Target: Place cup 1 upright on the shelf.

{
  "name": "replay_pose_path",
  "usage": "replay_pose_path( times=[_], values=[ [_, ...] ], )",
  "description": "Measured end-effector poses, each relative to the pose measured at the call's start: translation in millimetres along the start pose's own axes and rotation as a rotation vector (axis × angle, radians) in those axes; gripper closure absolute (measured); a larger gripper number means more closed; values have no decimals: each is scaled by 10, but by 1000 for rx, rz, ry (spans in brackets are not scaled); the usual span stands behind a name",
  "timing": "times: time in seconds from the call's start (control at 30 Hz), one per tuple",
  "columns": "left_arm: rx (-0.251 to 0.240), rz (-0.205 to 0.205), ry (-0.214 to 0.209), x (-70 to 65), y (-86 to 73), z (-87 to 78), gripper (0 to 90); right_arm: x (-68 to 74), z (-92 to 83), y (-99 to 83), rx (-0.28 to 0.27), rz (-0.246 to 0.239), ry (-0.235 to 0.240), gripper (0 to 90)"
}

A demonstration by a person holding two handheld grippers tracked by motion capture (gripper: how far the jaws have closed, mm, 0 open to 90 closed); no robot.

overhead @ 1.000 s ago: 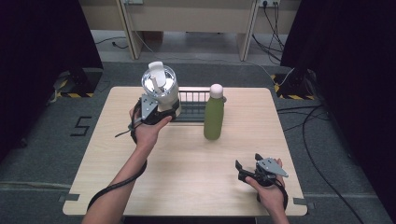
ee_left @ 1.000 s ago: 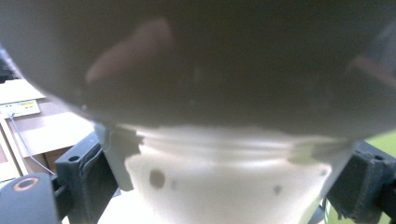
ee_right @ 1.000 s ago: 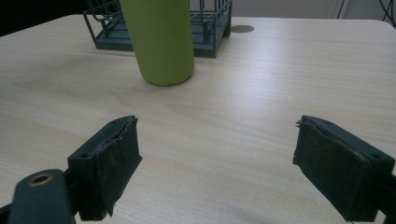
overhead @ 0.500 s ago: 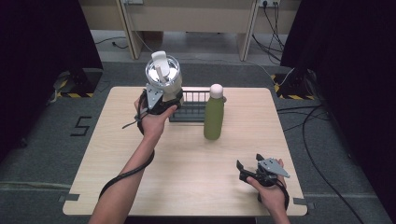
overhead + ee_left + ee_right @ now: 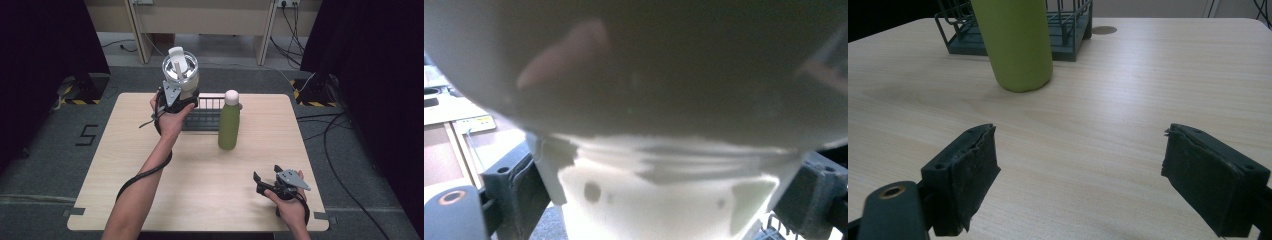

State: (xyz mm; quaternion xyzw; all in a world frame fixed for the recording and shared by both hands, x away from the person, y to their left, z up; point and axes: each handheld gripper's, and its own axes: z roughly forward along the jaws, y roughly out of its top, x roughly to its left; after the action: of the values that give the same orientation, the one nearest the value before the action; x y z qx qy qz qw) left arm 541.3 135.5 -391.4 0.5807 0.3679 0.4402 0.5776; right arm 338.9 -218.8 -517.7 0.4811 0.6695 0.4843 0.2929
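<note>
My left gripper (image 5: 176,101) is shut on a silver bottle with a white lid (image 5: 180,71), held in the air at the left end of a dark wire basket (image 5: 206,118). In the left gripper view the bottle's white lower part (image 5: 649,200) is clamped between the two black jaws, and its wide grey body looms above them. A green bottle with a white cap (image 5: 228,127) stands upright on the table in front of the basket. My right gripper (image 5: 267,175) rests low near the table's front right, open, with nothing between its pads (image 5: 968,175).
The light wooden table (image 5: 150,200) has bare surface between the green bottle (image 5: 1015,45) and my right gripper (image 5: 1080,170). The wire basket (image 5: 1068,35) stands at the back centre. Cables lie on the floor to the right of the table.
My left hand has carried the silver bottle farther back and slightly right, up beside the basket's left end. The right hand and the green bottle have stayed put.
</note>
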Motion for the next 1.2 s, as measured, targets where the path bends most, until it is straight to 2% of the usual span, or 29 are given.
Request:
replay_pose_path(
  times=[0.27, 0.4, 0.7, 0.97, 1.2],
  values=[
    [19, -12, 6, -39, -74, 102, 100, -12, -7, -8, 0, 9, 2, 143],
    [35, -6, 11, -40, -111, 144, 99, -24, -8, -15, 2, 10, 1, 143],
    [36, -3, 17, -52, -147, 186, 100, -29, -12, -12, -3, 4, -2, 143],
    [63, 16, 25, -50, -206, 248, 99, -29, -13, -13, -2, 3, -1, 143],
    [81, 3, 25, -59, -285, 263, 99, -26, -10, -17, 2, 8, 3, 143]
  ],
)
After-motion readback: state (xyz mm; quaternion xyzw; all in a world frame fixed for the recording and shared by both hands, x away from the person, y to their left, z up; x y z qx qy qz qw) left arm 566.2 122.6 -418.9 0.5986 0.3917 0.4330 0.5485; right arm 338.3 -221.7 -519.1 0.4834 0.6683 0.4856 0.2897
